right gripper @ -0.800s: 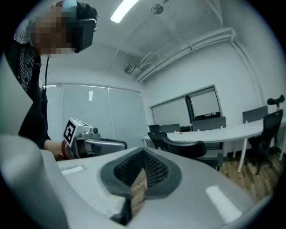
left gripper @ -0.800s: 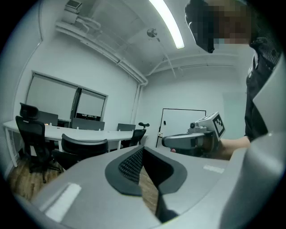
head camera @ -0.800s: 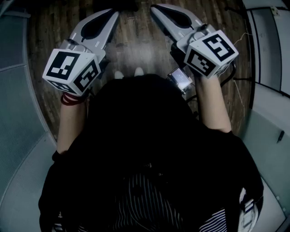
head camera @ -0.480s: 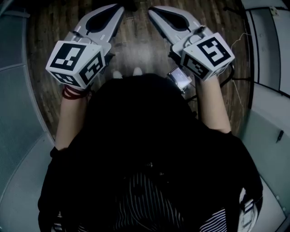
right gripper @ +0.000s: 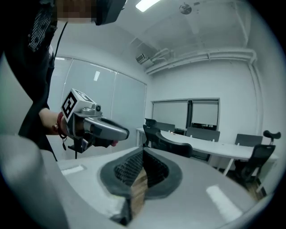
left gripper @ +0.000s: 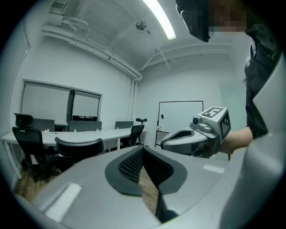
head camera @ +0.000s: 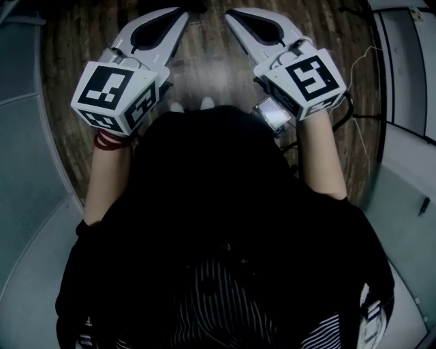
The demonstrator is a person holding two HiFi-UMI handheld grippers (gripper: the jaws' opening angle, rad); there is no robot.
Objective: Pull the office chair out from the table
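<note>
Both closed on nothing, the left hand-held gripper (head camera: 178, 13) and the right hand-held gripper (head camera: 231, 13) had only shifted slightly before the person's body. The office chair (left gripper: 78, 146) stood tucked at the table (left gripper: 96, 134), well apart, so pulling had not begun.

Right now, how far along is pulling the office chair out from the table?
Nothing looks done: the nearest chair sits at the table, some way off. In hand, nothing: the left tool and right tool are both shut and empty, held over wooden floor. Left to do: walk over, grip the chair and draw it out.
</note>
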